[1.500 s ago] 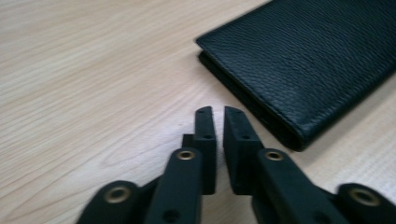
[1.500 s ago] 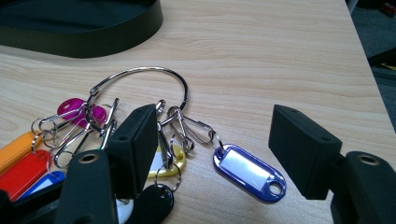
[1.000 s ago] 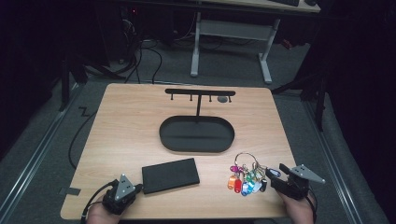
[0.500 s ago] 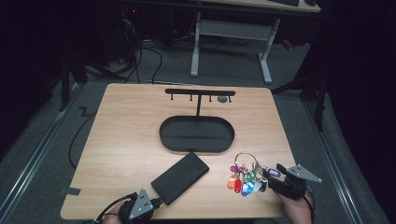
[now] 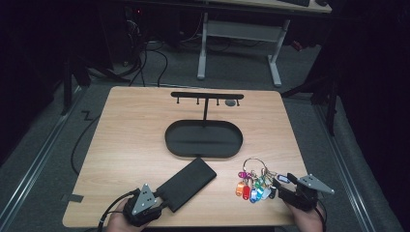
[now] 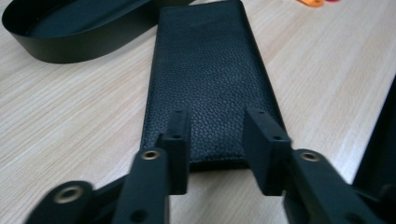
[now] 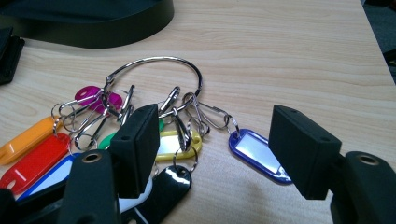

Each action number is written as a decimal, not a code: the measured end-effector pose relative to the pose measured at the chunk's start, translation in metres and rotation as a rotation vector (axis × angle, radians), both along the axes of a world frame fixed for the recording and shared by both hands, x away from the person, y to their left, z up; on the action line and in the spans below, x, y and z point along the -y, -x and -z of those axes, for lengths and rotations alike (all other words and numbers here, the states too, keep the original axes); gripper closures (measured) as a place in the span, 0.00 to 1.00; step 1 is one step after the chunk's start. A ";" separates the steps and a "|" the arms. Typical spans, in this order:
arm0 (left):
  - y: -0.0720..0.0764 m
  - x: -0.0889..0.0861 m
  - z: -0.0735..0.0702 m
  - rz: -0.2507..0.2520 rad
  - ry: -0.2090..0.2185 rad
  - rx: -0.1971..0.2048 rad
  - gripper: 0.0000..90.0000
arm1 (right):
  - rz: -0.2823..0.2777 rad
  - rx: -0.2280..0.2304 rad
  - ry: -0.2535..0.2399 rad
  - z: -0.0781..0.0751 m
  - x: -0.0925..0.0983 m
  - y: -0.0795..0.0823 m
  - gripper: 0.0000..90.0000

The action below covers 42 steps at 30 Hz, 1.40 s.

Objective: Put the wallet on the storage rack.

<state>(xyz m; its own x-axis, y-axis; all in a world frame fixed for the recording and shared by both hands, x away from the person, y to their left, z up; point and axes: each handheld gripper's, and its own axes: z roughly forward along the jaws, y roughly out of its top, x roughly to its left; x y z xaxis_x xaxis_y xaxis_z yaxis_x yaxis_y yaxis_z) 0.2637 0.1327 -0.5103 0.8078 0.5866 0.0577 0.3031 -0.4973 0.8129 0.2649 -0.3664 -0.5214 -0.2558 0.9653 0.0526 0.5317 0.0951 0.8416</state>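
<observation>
At the left, near the front edge of the bench [image 5: 125,125], the left tongs [image 5: 162,205] sit at the near short end of a flat black case [image 5: 189,183]. Its jaws have just been opening. In the left gripper view they stand partly apart over that end of the black case [image 6: 205,79], with a gap between them and nothing squeezed. The case lies flat, and its long side runs straight away from the tongs, up and to the right, toward the black oval tray [image 5: 203,139]. Its far corner comes very near the tray rim. So a push along that long line looks like the way to the tray.

To the right lies a bunch of coloured key tags [image 5: 254,186] on a big metal ring [image 7: 156,70]. The right tongs [image 5: 279,186] are just beside them, jaws wide, holding nothing. In the right gripper view the blue tag [image 7: 259,154] lies on the bench between the jaws. The bunch is nearer the right hand [image 5: 309,220] and the case is nearer the left.

At the back stands a thin rack with hooks [image 5: 207,96].
</observation>
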 end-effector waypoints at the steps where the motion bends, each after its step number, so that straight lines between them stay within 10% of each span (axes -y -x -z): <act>1: -0.001 0.000 -0.001 -0.006 0.007 0.002 0.61 | -0.001 0.002 0.006 0.000 0.000 0.001 0.38; 16: -0.027 0.051 -0.009 0.073 0.020 -0.005 0.45 | 0.024 0.019 0.032 0.000 0.002 0.007 0.38; 42: 0.005 0.062 0.016 0.100 -0.218 0.135 0.44 | 0.020 0.027 0.065 -0.004 -0.002 0.009 0.39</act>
